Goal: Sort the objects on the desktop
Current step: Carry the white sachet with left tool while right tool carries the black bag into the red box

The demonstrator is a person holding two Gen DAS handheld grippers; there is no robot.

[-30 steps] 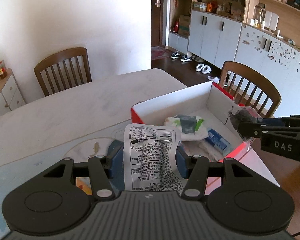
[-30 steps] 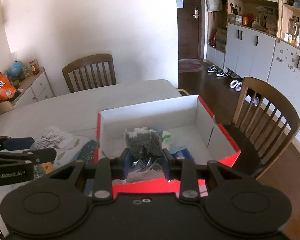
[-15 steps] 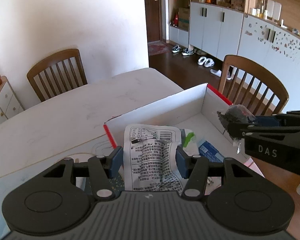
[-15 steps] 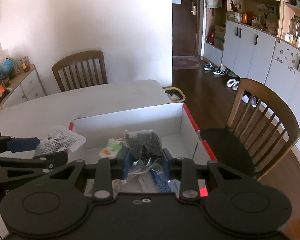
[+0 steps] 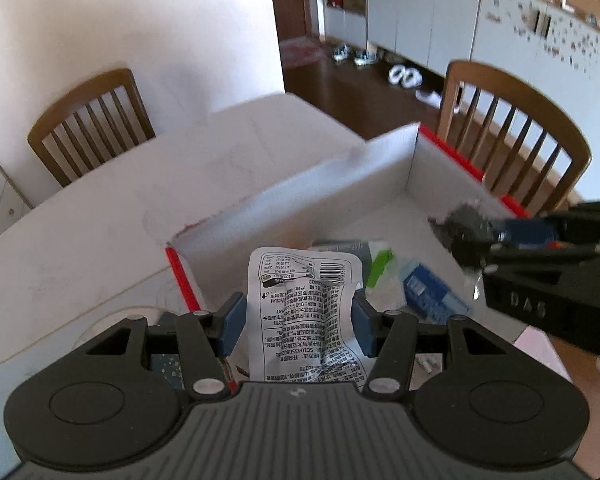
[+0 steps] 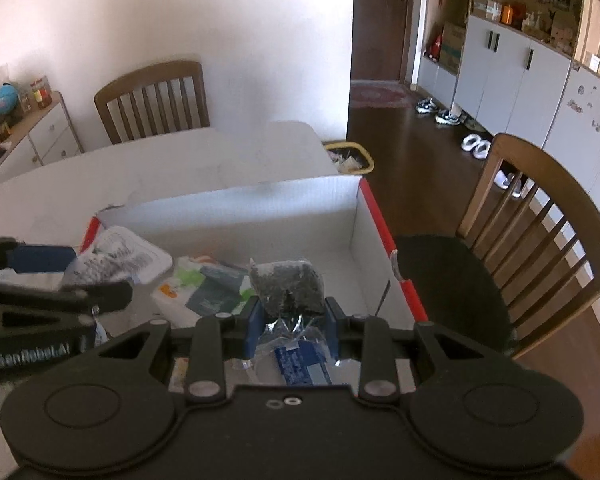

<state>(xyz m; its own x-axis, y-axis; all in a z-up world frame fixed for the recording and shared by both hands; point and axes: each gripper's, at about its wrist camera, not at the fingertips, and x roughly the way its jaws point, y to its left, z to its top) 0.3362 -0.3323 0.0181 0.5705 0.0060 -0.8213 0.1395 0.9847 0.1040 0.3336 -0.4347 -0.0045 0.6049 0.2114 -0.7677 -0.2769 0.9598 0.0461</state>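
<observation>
Left wrist view: the gripper's own body hides the near part of the table (image 5: 100, 216), and the picture is smeared at the box rim. The left gripper (image 5: 298, 322) is clamped on a white printed packet (image 5: 304, 304), whose upper half stands clear between the blue pads while its lower end is lost behind the housing. A second ago this packet hung over the table before the near wall of the red-edged box (image 5: 384, 184); now it hangs inside, over the near left corner. On the box floor lie a green-and-white pouch (image 5: 376, 264) and a blue packet (image 5: 432, 292), partly covered. The right gripper (image 5: 472, 236) enters from the right edge, cut off, gripping a dark bag (image 5: 460, 220).

Right wrist view: the right gripper (image 6: 288, 318) is closed on the dark bag (image 6: 286, 286), its crumpled clear tail half hidden below. The bag has moved from the near wall to above the box's middle. The left gripper (image 6: 80, 276), cropped at the left edge, holds the printed packet (image 6: 120, 256) over the left side.
</observation>
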